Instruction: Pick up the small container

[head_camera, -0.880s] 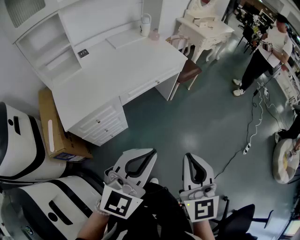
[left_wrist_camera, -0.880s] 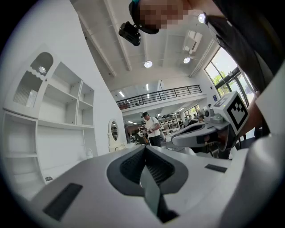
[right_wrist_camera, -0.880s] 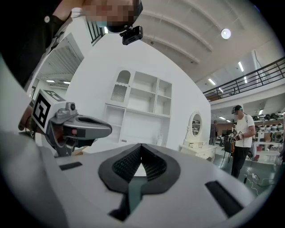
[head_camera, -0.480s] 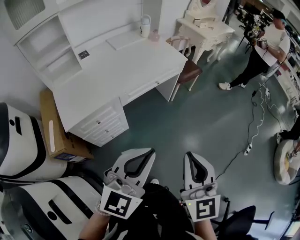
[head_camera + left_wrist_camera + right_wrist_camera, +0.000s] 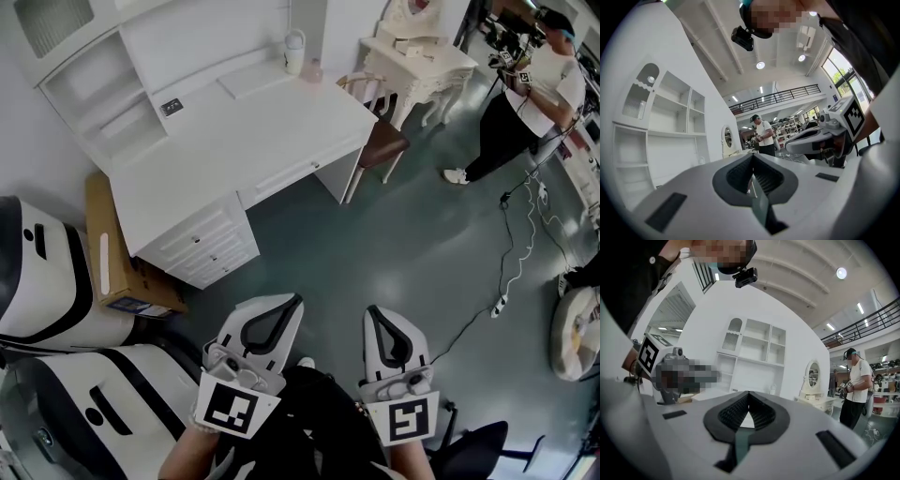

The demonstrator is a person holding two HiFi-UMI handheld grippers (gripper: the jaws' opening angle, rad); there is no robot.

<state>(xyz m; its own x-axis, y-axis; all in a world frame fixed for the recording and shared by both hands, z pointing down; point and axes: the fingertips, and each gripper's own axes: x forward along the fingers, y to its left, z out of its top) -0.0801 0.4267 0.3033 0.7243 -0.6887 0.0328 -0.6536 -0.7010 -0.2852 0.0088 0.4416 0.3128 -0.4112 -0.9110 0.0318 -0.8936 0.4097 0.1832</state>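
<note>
Far back on the white desk (image 5: 234,141): the small pink container (image 5: 313,70) stands near the wall. A taller white jug (image 5: 294,51) is just beside it. It looks tiny from here, so I cannot tell its shape well.
Left gripper (image 5: 284,306): it is low down, close to the person's body, and points level. Its jaws are pressed together with nothing between them.
Right gripper (image 5: 377,314): it is just the same, with its jaws squeezed together and nothing held.
Space between: both grippers are well apart from the desk. Bare green floor (image 5: 403,244) lies between them and it.
Step in hand: I think the job now is to get close to the desk. No reach has begun yet.
How to do it well: walk up to the front of the desk. Keep off the chair (image 5: 382,142) tucked in at its right end. The right one looks like the better pick, because the container is at the right end of the desk. Spread the jaws wide before they get near. Come in level, from the side away from the jug. Put one jaw on each side, squeeze softly, then lift straight up.
What could go wrong: the container is small and may be light, so a bump could tip it over. The jug is very close and could get knocked too.
</note>
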